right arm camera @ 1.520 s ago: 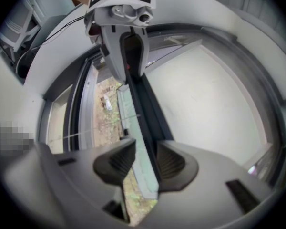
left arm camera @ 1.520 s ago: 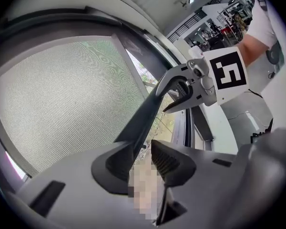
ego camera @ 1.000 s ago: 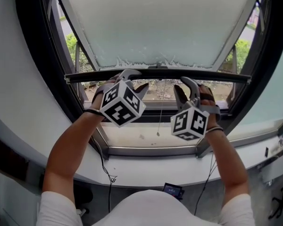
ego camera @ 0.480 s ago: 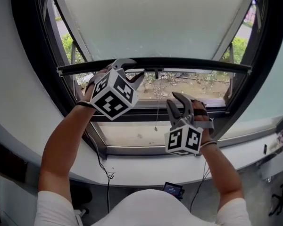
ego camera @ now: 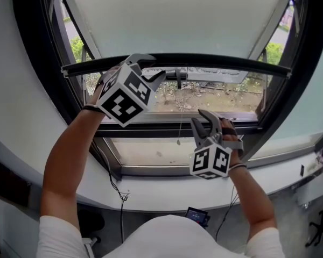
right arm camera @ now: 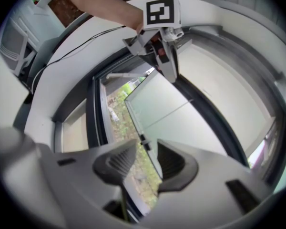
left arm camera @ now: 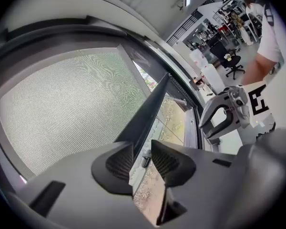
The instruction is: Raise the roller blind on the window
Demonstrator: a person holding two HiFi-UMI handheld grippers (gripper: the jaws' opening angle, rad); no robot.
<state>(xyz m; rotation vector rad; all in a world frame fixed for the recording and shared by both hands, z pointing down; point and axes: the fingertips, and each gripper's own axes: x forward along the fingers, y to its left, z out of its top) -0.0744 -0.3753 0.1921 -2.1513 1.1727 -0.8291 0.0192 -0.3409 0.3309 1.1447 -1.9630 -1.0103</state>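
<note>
Left gripper view: the blind's bottom bar (left arm camera: 150,109) is gripped between the jaws of the left gripper (left arm camera: 142,160) alone, those of the right gripper (right arm camera: 145,162) being held apart and empty below, so the bar could be tilted.

black window frame (ego camera: 27,63), white sill (ego camera: 167,193), greenery (ego camera: 273,51) outside
</note>
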